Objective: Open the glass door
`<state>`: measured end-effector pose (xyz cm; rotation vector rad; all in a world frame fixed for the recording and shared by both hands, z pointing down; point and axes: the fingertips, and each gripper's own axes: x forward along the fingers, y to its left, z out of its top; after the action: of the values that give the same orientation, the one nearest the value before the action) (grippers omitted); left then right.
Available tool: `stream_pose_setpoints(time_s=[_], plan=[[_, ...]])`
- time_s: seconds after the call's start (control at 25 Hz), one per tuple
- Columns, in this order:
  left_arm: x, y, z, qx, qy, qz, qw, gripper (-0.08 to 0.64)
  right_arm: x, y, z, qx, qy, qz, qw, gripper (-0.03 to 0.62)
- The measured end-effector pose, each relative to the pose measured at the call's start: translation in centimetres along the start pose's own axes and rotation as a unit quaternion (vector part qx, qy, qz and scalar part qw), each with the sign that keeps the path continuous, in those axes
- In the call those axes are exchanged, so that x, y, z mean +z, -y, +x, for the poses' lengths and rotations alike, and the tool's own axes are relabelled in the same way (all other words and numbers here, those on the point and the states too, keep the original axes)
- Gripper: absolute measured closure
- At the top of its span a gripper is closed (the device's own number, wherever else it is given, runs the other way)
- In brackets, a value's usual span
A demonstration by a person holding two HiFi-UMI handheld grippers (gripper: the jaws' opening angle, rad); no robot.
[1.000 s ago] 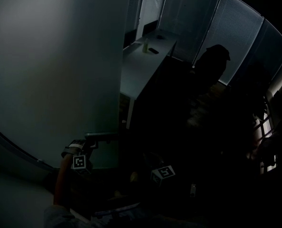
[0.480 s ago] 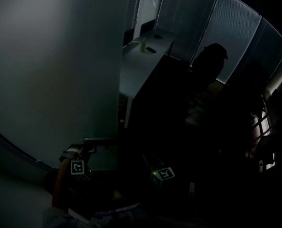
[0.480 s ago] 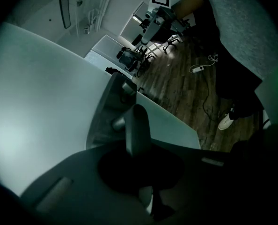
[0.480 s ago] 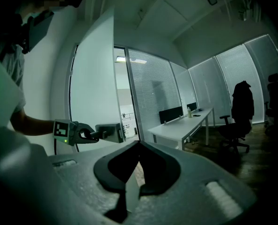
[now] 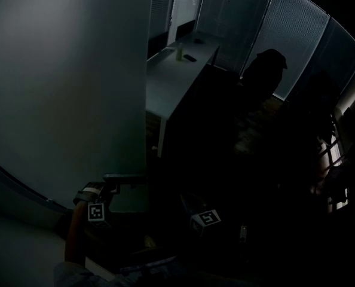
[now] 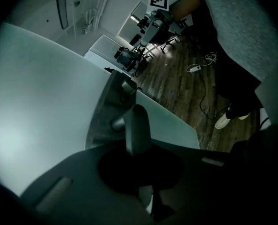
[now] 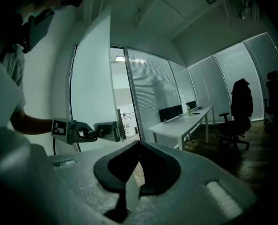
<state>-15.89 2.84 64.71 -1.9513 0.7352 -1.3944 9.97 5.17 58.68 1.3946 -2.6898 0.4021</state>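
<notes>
A long white desk [image 5: 165, 82] stands on a dark wooden floor [image 6: 176, 78]. A small bottle [image 5: 179, 52] stands upright near the desk's far end, with a flat dark object [image 5: 189, 57] just beside it. A loose cable with a pale plug [image 6: 193, 68] lies on the floor. An office chair [image 7: 237, 121] stands near the desk.

Your head view is very dim; only the pale frosted glass door [image 5: 64, 88] and the grey slatted window blinds [image 5: 297, 34] catch light. Fisheye bending curves every edge, with black corners.

White desk [image 5: 168, 85]; dark office chair [image 7: 239, 114]
</notes>
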Motion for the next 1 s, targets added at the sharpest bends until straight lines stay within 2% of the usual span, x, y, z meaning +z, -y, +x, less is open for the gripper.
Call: stream_pose_setpoints(time_s=[0.6,1.0], plan=[[0.2,3.0,-2.6,-0.013,-0.008,0.013,0.9998,0.557,-0.9,-0.6,-3.1,-0.01,0.01,-0.001,1.0,0.594],[0.9,5.0,-4.6,-0.026,-0.003,0.022,0.9994,0.557,-1.4,-2.2,-4.6,-0.002,0.007,0.001,1.0,0.594]])
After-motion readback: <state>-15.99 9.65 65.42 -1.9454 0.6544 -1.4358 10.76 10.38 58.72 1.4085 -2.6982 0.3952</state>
